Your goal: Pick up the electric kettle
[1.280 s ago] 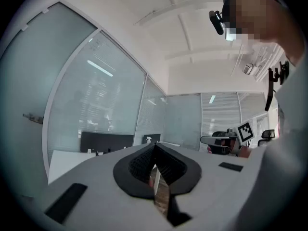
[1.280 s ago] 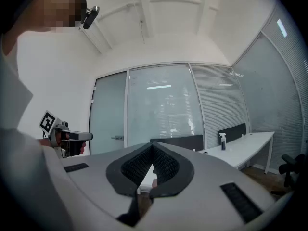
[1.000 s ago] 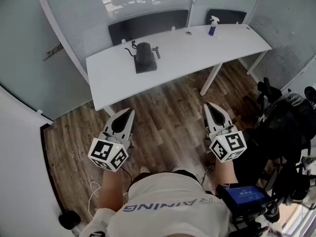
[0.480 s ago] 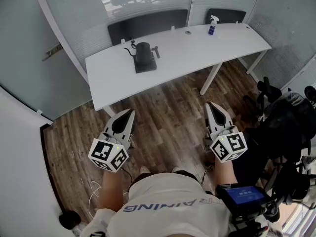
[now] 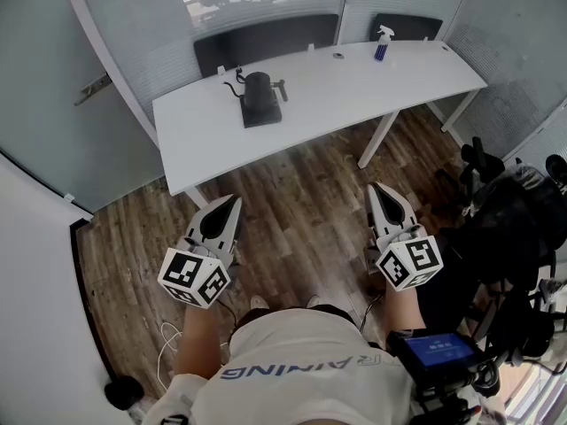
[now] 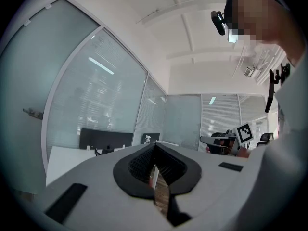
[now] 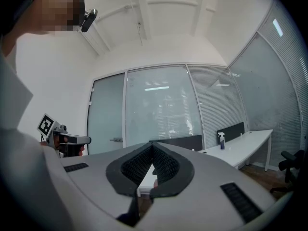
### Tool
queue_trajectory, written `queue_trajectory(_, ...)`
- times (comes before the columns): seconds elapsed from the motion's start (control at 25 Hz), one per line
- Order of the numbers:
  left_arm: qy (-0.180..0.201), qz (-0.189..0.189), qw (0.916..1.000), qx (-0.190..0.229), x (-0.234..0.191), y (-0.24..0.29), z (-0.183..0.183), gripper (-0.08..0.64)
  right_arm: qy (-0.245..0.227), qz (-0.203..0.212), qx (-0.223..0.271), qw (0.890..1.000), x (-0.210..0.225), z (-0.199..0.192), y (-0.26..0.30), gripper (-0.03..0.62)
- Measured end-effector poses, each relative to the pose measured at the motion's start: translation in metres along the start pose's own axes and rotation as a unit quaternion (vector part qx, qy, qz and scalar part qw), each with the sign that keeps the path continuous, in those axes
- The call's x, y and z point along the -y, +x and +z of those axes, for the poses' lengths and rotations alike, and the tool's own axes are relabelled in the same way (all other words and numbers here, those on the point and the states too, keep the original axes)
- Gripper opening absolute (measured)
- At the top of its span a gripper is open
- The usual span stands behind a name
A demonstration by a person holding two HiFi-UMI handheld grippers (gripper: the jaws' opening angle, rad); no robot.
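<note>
The black gooseneck electric kettle (image 5: 259, 96) stands on its dark square base on the white table (image 5: 354, 96), toward the left end. Both grippers hover over the wooden floor well short of the table, pointing at it. My left gripper (image 5: 234, 200) is shut with nothing in it; its jaws meet at the tips in the left gripper view (image 6: 154, 147). My right gripper (image 5: 373, 188) is also shut and empty (image 7: 152, 146). In the right gripper view the kettle is hidden behind the jaws. The table's length lies between the grippers and the kettle.
A blue spray bottle (image 5: 381, 48) stands at the table's far right edge (image 7: 221, 140). Dark panels (image 5: 266, 41) back the table, with glass walls behind. Black bags and chair parts (image 5: 505, 228) crowd the floor at the right. A white table leg (image 5: 379, 142) reaches the floor ahead of the right gripper.
</note>
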State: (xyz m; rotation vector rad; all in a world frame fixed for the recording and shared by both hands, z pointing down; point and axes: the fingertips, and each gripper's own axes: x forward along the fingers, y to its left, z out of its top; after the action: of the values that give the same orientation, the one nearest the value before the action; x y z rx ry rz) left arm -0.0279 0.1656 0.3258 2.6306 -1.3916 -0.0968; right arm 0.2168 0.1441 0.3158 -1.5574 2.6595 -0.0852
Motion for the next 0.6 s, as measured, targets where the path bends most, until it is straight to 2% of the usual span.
queue_trajectory(0.6,0.001,-0.006,1.0,-0.005,-0.0018,0.0032,0.0035,0.012,0.003,-0.002,0.002,1.0,0.0001,0.0046,0.0045,0.011)
